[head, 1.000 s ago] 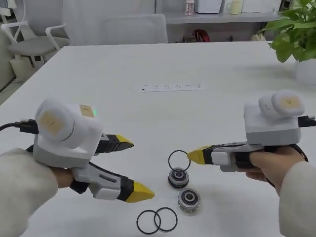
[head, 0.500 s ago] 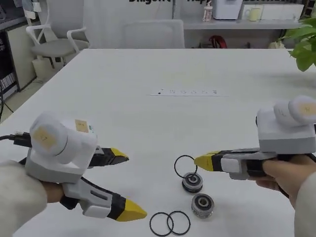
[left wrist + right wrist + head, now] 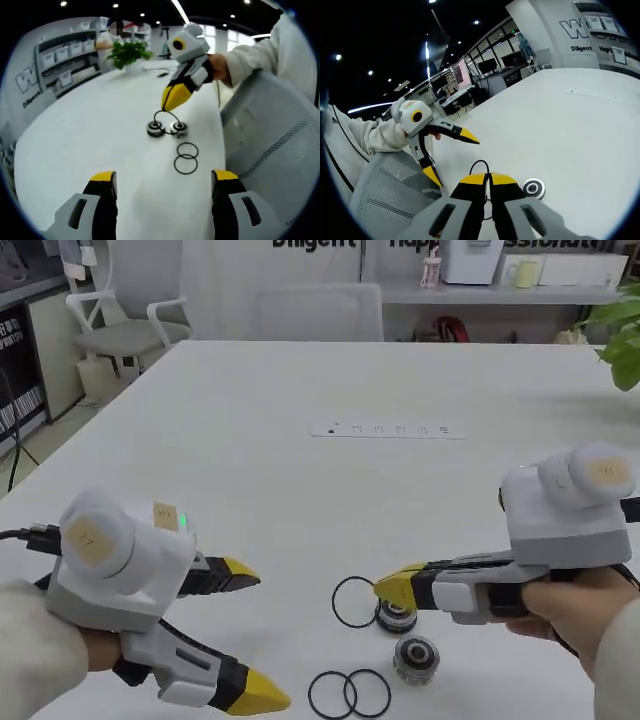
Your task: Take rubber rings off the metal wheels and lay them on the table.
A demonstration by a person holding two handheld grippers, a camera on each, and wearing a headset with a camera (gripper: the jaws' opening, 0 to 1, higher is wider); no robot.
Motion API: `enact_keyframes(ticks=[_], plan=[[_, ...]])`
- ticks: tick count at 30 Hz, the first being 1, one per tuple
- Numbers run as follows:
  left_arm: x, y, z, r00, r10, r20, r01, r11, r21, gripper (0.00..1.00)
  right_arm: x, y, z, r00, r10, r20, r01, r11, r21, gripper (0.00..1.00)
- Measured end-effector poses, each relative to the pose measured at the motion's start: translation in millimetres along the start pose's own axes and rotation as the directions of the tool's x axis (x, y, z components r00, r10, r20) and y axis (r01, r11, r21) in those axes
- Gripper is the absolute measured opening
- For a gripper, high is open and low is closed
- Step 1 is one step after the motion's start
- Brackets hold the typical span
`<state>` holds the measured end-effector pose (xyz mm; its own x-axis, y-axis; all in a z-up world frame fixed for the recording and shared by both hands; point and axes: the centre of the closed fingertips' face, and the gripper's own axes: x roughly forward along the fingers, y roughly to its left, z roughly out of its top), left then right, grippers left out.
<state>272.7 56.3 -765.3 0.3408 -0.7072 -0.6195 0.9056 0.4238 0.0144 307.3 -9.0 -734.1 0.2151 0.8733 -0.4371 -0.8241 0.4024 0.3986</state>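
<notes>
My right gripper (image 3: 395,587) is shut on a thin black rubber ring (image 3: 355,602), which hangs from its yellow tips just left of two metal wheels. One wheel (image 3: 397,617) lies right under the tips, the other (image 3: 416,658) nearer to me. Two loose black rings (image 3: 350,693) lie overlapping on the white table (image 3: 300,490) in front of the wheels. My left gripper (image 3: 250,635) is open and empty, off to the left. In the left gripper view both wheels (image 3: 155,129) sit beneath the pinched ring (image 3: 167,117). The right gripper view has the ring (image 3: 479,167) between its shut jaws, beside a wheel (image 3: 533,188).
A flat white strip with small marks (image 3: 388,430) lies in the middle of the table. A chair (image 3: 315,310) stands at the far edge, another (image 3: 125,335) at the back left. Plant leaves (image 3: 625,340) hang over the right edge.
My right gripper has carried the ring down and to the left of the wheels, closer to the tabletop. The left gripper has kept its place. The head camera has tilted up.
</notes>
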Motion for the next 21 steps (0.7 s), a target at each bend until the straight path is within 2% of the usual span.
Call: enact_keyframes(ticks=[14, 21], plan=[[5.6, -3.0, -12.1, 0.9993, -0.025, -0.027, 0.024, 1.0, -0.015, 0.81, 15.5, 16.4, -25.5, 0.9936, 0.055, -0.098, -0.058, 0.998, -0.027, 0.0], [6.5, -5.2, -15.5, 0.9986, -0.035, -0.039, 0.034, 0.999, -0.016, 0.8, 23.5, 25.3, -39.4, 0.9844, 0.081, -0.157, -0.088, 0.995, -0.04, 0.0]])
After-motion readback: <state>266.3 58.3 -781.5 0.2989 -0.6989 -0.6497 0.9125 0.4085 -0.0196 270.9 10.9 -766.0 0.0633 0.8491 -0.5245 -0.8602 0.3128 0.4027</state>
